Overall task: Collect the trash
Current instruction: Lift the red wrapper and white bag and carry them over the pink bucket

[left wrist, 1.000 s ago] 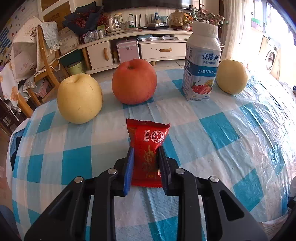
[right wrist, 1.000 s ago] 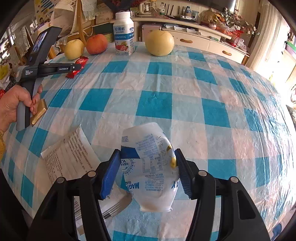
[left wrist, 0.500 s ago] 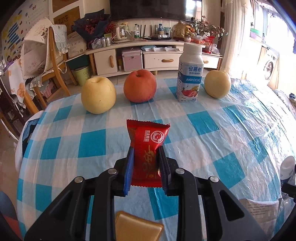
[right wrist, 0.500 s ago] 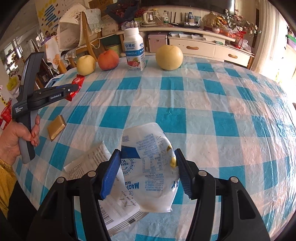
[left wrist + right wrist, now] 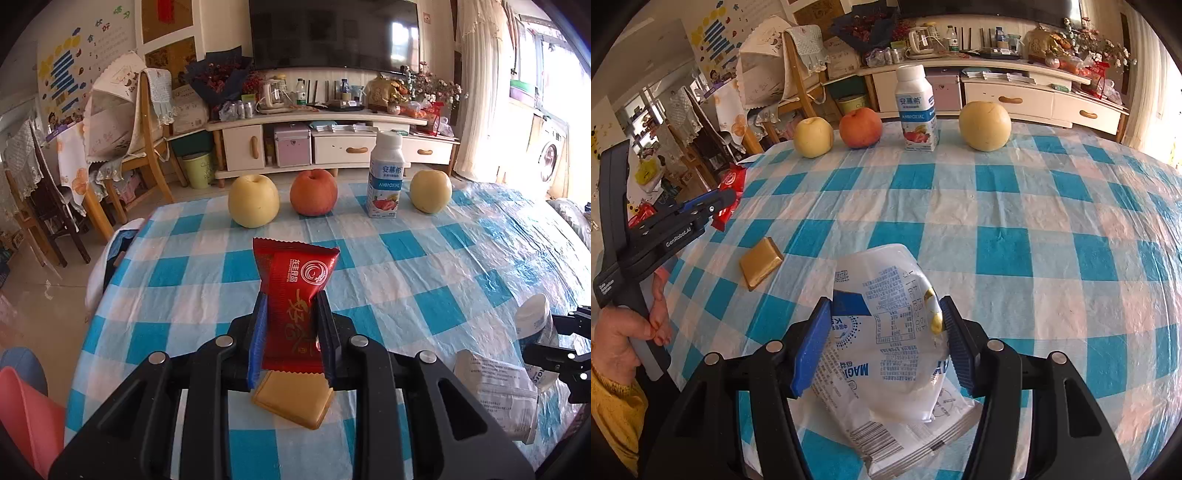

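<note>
Left tongs (image 5: 291, 332) pinch my red wrapper (image 5: 293, 306), right tongs (image 5: 882, 343) clamp the white pouch (image 5: 886, 332) — I'd keep both squeezes firm, carrying these 2 pieces clear of the tabletop (image 5: 1015, 206).

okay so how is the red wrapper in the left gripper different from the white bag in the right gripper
The red wrapper is small, narrow and flat; the white bag is bigger, wider and puffed. The left gripper is nearly shut on the red wrapper, while the right gripper stands far wider around the white bag. Both carry printed text and are gripped clear of the checked tablecloth.
</note>
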